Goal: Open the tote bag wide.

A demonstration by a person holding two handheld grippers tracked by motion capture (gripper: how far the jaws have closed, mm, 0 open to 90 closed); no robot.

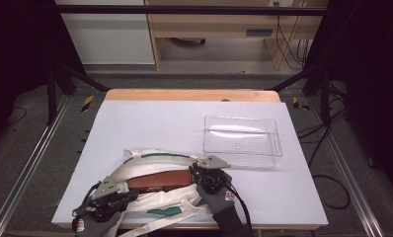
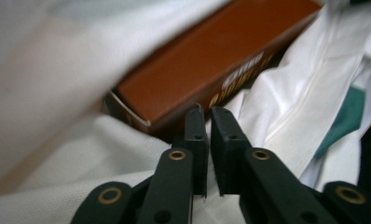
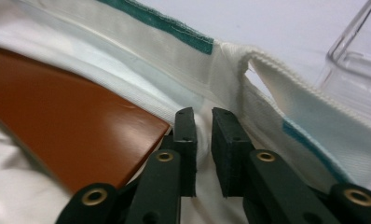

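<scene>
Both grippers are clenching the white tote bag (image 1: 150, 205): left gripper (image 2: 207, 123) and right gripper (image 3: 200, 123) pinching fabric beside the brown box (image 1: 158, 181), near a clear container (image 1: 242, 142)

box (image 1: 159, 180) inside bag (image 1: 150, 163) at table's (image 1: 150, 123) near edge, bin (image 1: 242, 140) right behind

White cloth bag (image 1: 155, 165) with green trim, crumpled, lower centre of frame; brown box (image 1: 159, 180) lying flat in its open mouth. Clear plastic tray (image 1: 242, 140), upright, right of centre.
</scene>
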